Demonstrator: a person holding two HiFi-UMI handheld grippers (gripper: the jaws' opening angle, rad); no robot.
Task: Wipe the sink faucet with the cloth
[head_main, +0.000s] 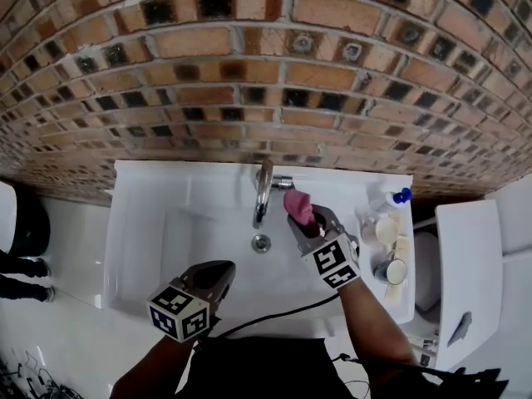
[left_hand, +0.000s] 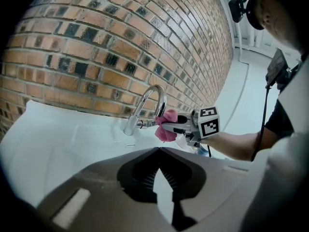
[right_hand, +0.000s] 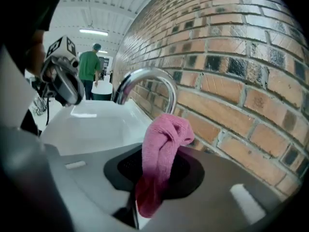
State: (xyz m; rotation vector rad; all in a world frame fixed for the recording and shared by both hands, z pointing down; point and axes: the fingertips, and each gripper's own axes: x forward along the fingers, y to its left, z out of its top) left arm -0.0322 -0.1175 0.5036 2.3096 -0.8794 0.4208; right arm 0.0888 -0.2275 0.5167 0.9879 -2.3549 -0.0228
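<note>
Right gripper view shows the right gripper [right_hand: 157,178] clamped on the pink cloth [right_hand: 164,134] mid-frame, just beside the faucet [right_hand: 145,79] (left gripper [left_hand: 158,150], low in its own view, closed and empty); the loosely bunched cloth may slip out if dragged hard.

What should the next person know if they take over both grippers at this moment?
Right gripper: shut on the pink cloth, held just right of the faucet spout; contact unclear.
Left gripper: shut, empty, near the front edge of the sink.
Done: cloth is gripped and at the faucet.
Left: wipe the faucet.
</note>
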